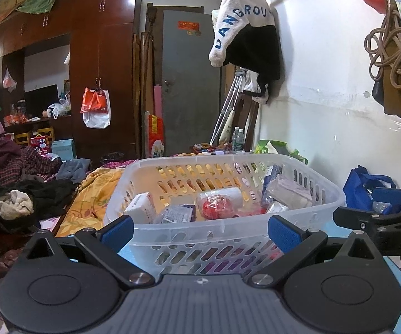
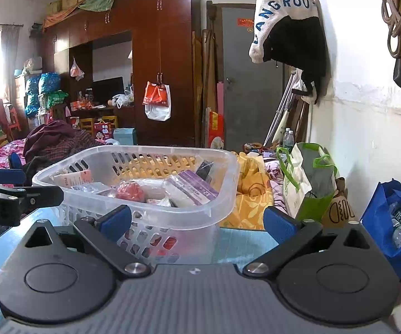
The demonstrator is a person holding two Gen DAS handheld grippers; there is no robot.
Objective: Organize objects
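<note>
Cluttered bedroom, a full basket on a blue mat, both claws spread and holding nothing.

A dark wooden wardrobe [image 2: 156, 64] fills the far wall, with a grey door [image 2: 252, 75] beside it and a white hooded jacket [image 1: 242, 25] hanging on the right-hand wall. Piled clothes [image 1: 14, 183] and a yellow blanket [image 1: 94, 197] cover the bed behind the mat [image 2: 242, 246]. The clear plastic basket [image 1: 228, 229] sits on the mat just ahead of both claws, its long side running left to right in the left wrist view. Inside lie a purple box [image 2: 197, 188], a white carton [image 1: 142, 206] and a red wrapped ball [image 1: 214, 207]. A green-handled bag [image 2: 309, 183] and a blue bag [image 2: 395, 217] stand near the wall. The left gripper [image 1: 200, 232] faces the basket's near wall, fingers wide; the right gripper [image 2: 197, 222] is also wide, at the basket's corner.
</note>
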